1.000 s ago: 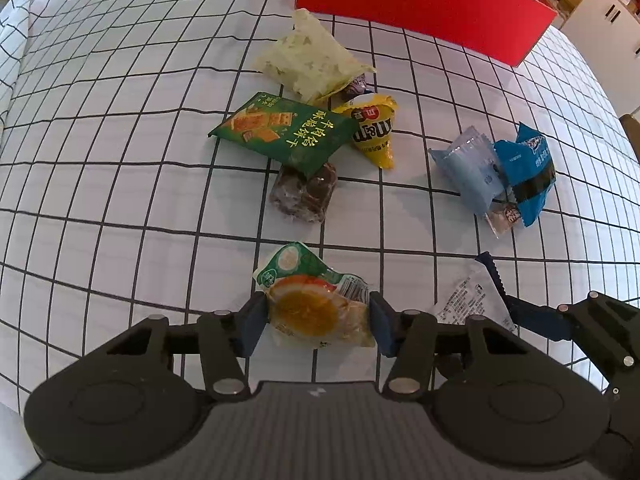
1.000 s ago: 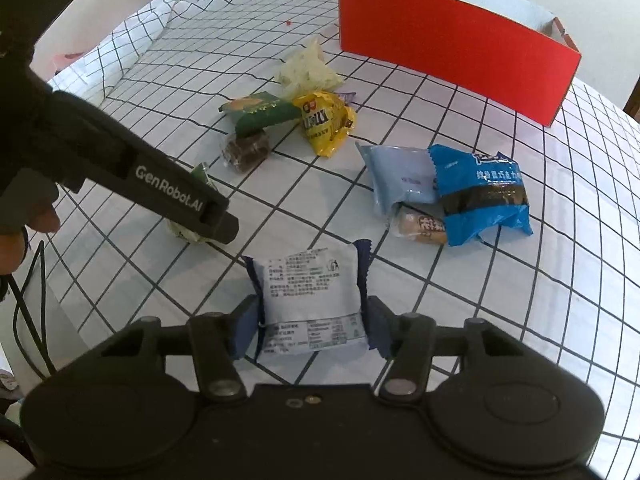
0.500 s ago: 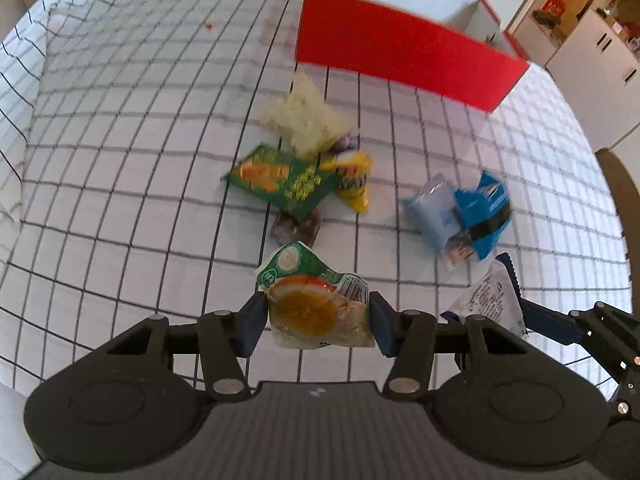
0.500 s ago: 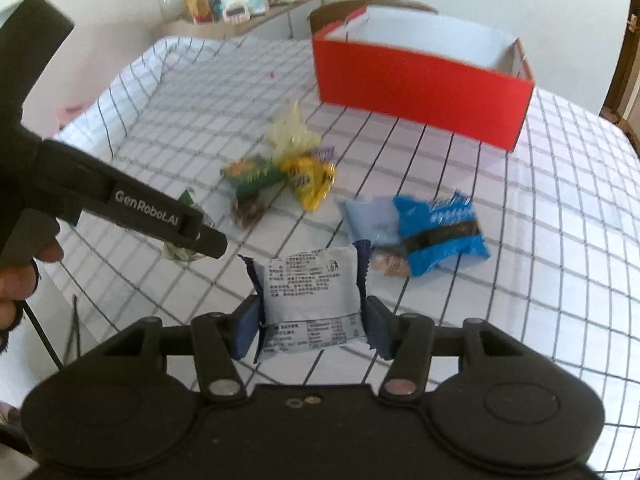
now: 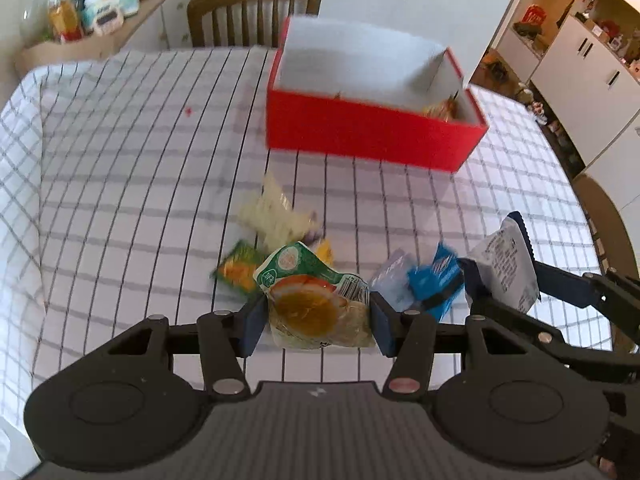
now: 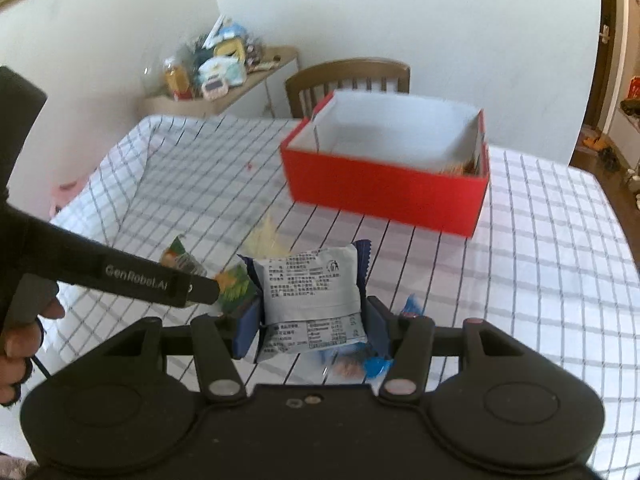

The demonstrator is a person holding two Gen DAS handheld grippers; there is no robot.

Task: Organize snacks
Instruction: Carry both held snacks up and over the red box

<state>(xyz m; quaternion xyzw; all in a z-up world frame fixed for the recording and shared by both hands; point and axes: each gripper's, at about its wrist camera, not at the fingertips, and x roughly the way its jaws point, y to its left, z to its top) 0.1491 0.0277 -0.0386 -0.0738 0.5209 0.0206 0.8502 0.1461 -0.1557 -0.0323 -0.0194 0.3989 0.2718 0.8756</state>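
Green-and-orange snack packet point(image 5: 316, 300) clenched in left gripper point(image 5: 318, 316), white printed packet point(image 6: 310, 300) clenched in right gripper point(image 6: 312, 328), red box point(image 6: 384, 192) beyond

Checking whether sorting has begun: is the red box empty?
Not empty. The red box is open-topped, and some packaging shows in its right corner; the rest of its floor is hidden.

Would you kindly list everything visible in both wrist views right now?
Red box: 1, red outside, white inside, far side of table, some snacks in its right corner.
Orange-picture snack pack: 1, green and orange, held in left claw.
White printed snack pack: 1, white with dark blue edges, held in right claw.
Loose snack packs: several, pale yellow, green, yellow, blue, on the cloth mid-table.
Checked tablecloth: 1, white with dark lines.
Wooden chair: 1, brown, behind table.
Left claw: 1, black, shut.
Right claw: 1, black, shut.
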